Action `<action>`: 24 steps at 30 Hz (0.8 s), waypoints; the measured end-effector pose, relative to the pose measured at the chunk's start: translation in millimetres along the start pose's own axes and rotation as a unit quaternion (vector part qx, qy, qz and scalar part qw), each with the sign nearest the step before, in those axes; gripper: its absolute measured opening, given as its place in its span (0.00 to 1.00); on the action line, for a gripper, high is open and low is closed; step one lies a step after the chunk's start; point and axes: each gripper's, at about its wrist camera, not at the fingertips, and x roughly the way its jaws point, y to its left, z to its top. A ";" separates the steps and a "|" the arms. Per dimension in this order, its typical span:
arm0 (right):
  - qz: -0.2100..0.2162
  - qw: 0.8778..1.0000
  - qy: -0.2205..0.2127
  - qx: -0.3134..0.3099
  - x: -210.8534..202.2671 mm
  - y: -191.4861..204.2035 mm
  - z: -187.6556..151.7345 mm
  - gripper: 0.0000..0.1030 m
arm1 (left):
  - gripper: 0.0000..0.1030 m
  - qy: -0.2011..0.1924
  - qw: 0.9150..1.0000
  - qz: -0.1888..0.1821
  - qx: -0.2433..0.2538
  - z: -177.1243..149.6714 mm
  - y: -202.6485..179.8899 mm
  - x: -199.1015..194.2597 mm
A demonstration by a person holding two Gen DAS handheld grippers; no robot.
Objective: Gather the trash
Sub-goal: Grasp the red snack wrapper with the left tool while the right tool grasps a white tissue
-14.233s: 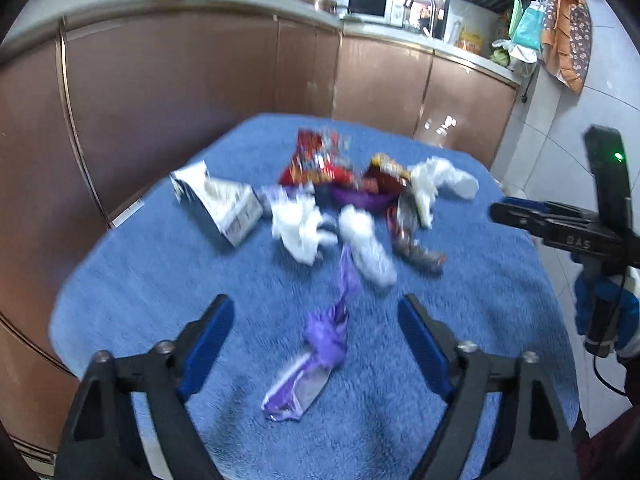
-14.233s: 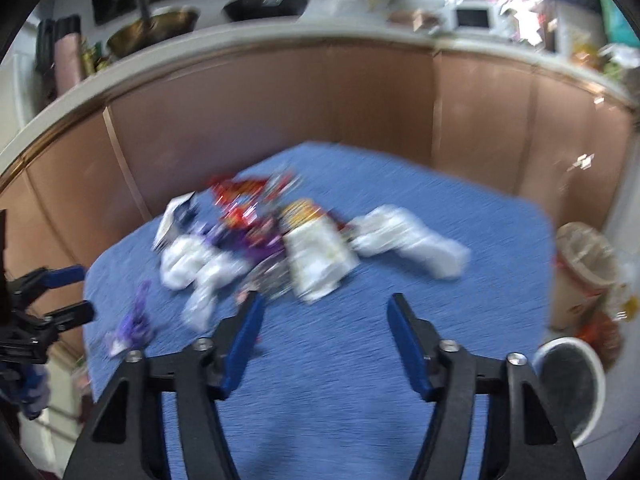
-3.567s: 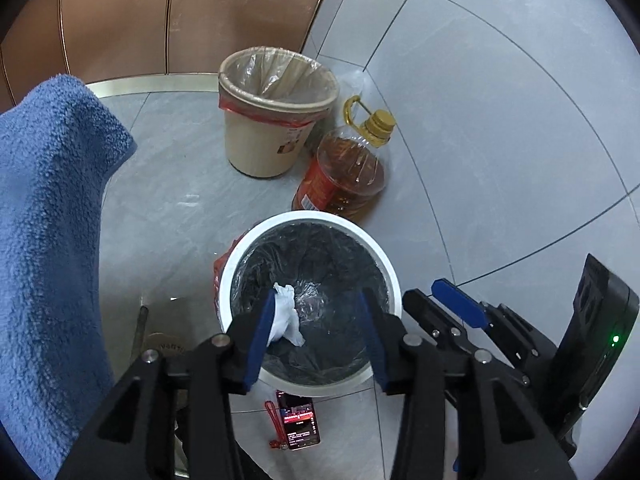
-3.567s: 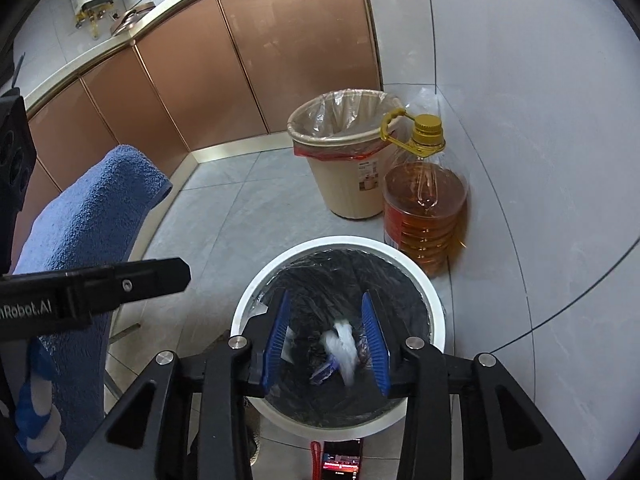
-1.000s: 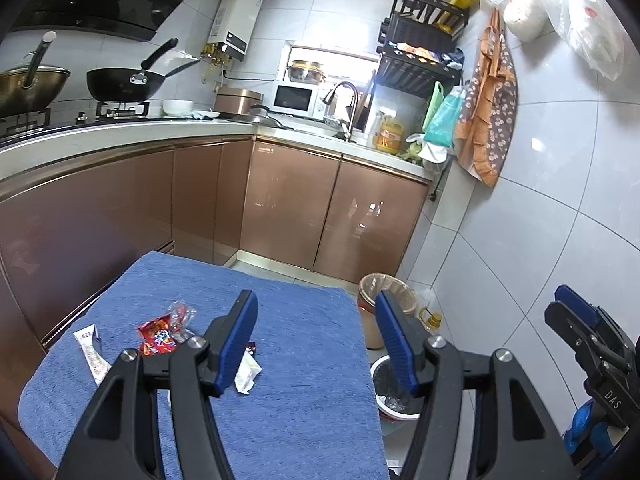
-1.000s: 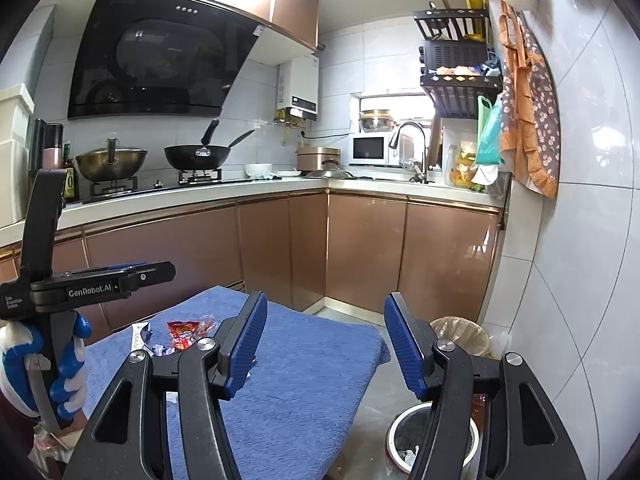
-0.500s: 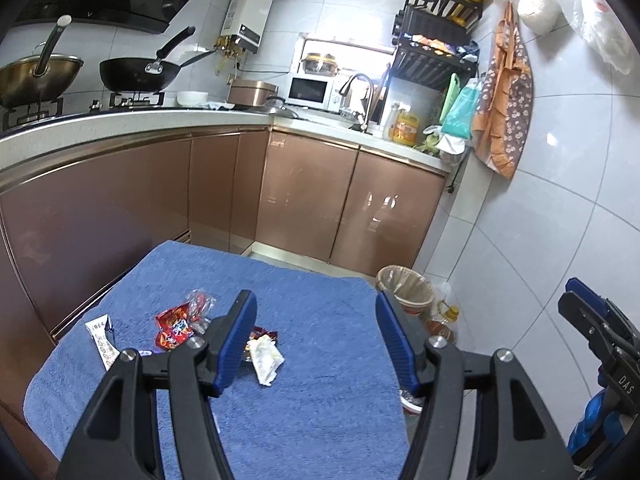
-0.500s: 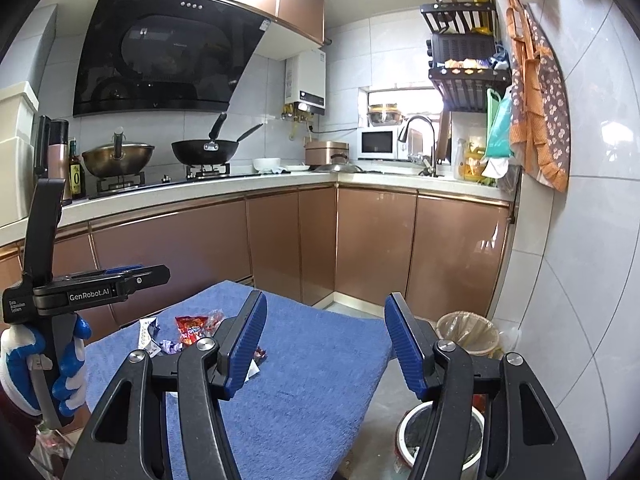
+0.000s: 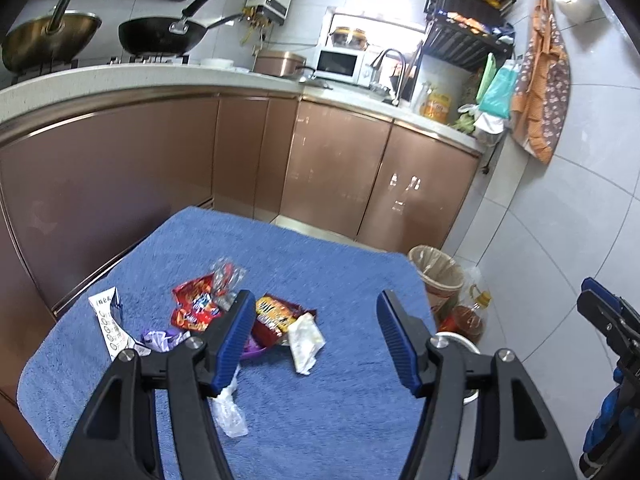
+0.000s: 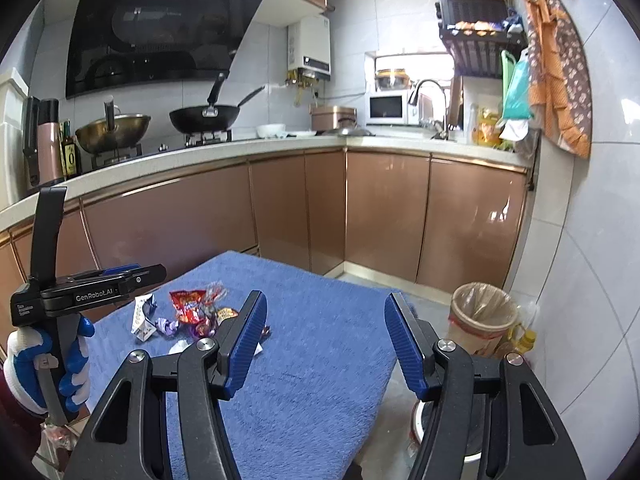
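Left edge of blue terry-cloth table cover (image 9: 340,420): white printed paper carton scrap (image 9: 109,322), lying flat. Just right of it, crumpled purple foil wrapper (image 9: 160,338). Next, red glossy snack bag (image 9: 194,308) with clear crinkled plastic (image 9: 227,274) at its upper edge. Behind left finger, red-and-yellow snack packet (image 9: 276,314) over a purple scrap, touching. Beside that, crumpled white tissue (image 9: 306,342). Nearer the camera, clear-white plastic wad (image 9: 229,412), partly hidden by the finger.

Left gripper (image 9: 316,338): blue pads apart, nothing between them, above the cover and aimed at the pile's right side. Right gripper (image 10: 322,340): pads apart, empty, off toward the cover's right half, well apart from the trash.

Right of the table, on the floor: beige bucket lined with clear bag (image 9: 436,270), amber oil bottle (image 9: 468,312) touching it, white-rimmed bin (image 9: 460,342) mostly hidden behind right finger.

Judged step: reach for next pick; several pieces left on the cover.

Risks, judged:
- Pieces overlap; closing on packet likely to drag tissue or purple scrap along, or drop one on the way to the bin.
- Thin flat wrappers on looped towel: pads may pinch the cloth, pull the cover.
- Foil slippery; shallow bite likely to slip out.
- Two receptacles close together; wrong-container drop possible.
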 end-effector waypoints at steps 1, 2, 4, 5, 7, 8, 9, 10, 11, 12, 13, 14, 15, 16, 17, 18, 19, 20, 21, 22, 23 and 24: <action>0.001 1.000 0.006 0.000 5.9 0.8 -1.9 0.59 | 0.61 0.003 1.000 0.002 0.001 -2.7 3.2 3.4; 0.003 1.000 0.012 0.000 12.6 1.3 -3.9 0.59 | 0.61 0.006 1.000 0.005 0.002 -5.1 7.1 7.7; 0.006 1.000 0.022 0.001 23.8 1.8 -5.8 0.59 | 0.61 0.014 1.000 0.013 0.003 -10.6 15.9 17.1; 0.009 1.000 0.029 0.002 30.9 2.1 -7.6 0.59 | 0.61 0.016 1.000 0.017 0.003 -12.4 19.7 20.5; 0.013 0.999 0.040 0.004 43.0 2.7 -10.8 0.59 | 0.61 0.020 0.999 0.026 0.002 -14.7 29.2 27.7; 0.015 0.999 0.045 0.005 49.8 3.1 -12.1 0.59 | 0.61 0.022 0.999 0.030 -0.001 -16.0 35.1 32.0; 0.017 0.999 0.048 0.005 54.5 4.1 -12.8 0.59 | 0.61 0.024 0.999 0.033 -0.004 -16.6 39.6 35.2; 0.020 0.998 0.054 0.006 61.8 5.5 -14.8 0.59 | 0.61 0.027 0.999 0.038 -0.008 -17.8 46.7 39.8; 0.023 0.998 0.060 0.004 68.7 7.4 -16.9 0.59 | 0.61 0.029 0.999 0.042 -0.011 -18.2 51.9 42.8; 0.025 0.998 0.064 0.003 74.3 9.3 -18.7 0.59 | 0.61 0.030 0.998 0.046 -0.014 -18.9 58.0 46.3; 0.028 0.997 0.068 0.001 79.1 10.6 -20.6 0.59 | 0.61 0.032 0.998 0.050 -0.016 -19.2 62.9 49.2; 0.031 0.997 0.073 0.000 85.0 12.5 -21.6 0.59 | 0.61 0.033 0.998 0.054 -0.019 -19.3 68.3 52.4; 0.036 0.996 0.079 -0.002 91.8 14.4 -23.4 0.59 | 0.61 0.035 0.997 0.058 -0.022 -19.8 74.1 55.6; 0.039 0.996 0.083 -0.003 97.0 16.1 -24.6 0.59 | 0.61 0.038 0.997 0.062 -0.025 -20.3 80.9 59.5; 0.043 0.995 0.088 -0.005 104.2 18.5 -26.2 0.59 | 0.61 0.042 0.997 0.066 -0.028 -20.7 87.7 63.3; 0.048 0.995 0.093 -0.007 110.6 20.6 -27.7 0.59 | 0.61 0.043 0.996 0.069 -0.031 -20.9 92.4 65.8; 0.052 0.994 0.097 -0.008 116.3 22.9 -28.8 0.59 | 0.61 0.046 0.996 0.072 -0.033 -21.2 98.8 69.2; 0.058 0.993 0.103 -0.009 124.1 25.9 -30.8 0.59 | 0.61 0.048 0.995 0.074 -0.035 -21.5 105.1 72.6; 0.062 0.992 0.106 -0.010 128.7 27.6 -32.8 0.59 | 0.61 0.050 0.995 0.075 -0.036 -21.6 109.8 75.4; 0.069 0.991 0.113 -0.014 136.7 31.8 -35.1 0.59 | 0.61 0.053 0.995 0.075 -0.035 -21.7 113.9 78.9; 0.076 0.990 0.119 -0.020 144.8 36.9 -37.8 0.59 | 0.61 0.056 0.995 0.075 -0.034 -21.7 116.6 81.7; 0.082 0.988 0.125 -0.024 152.4 42.1 -41.0 0.59 | 0.61 0.059 0.995 0.075 -0.032 -21.8 119.8 85.9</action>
